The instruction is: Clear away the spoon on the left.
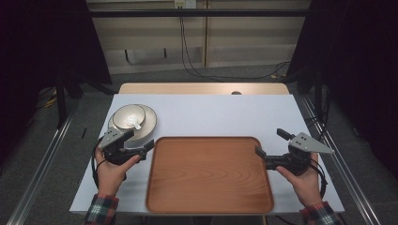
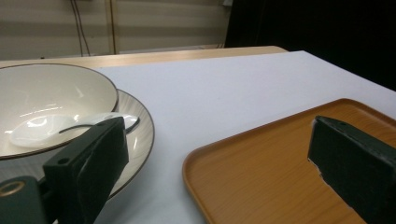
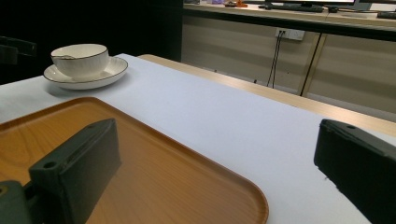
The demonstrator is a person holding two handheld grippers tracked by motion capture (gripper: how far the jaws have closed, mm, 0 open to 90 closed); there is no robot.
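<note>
Jaws apart; spoon [image 2: 70,125] inside bowl [image 2: 51,100].

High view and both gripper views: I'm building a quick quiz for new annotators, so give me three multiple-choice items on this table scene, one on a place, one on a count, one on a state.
1. Where does the bowl sit?
A. on the wooden tray
B. on the plate
C. on the bare table cover

2. How many things lie on the tray?
A. none
B. one
C. two

3. How do the left gripper jaws stand?
A. shut on the spoon
B. shut on the plate rim
C. open, holding nothing

Key: 1 B, the bowl rests inside the plate left of the tray; 2 A, its wood surface is bare; 3 C, a wide gap separates the jaws in the left gripper view.
</note>
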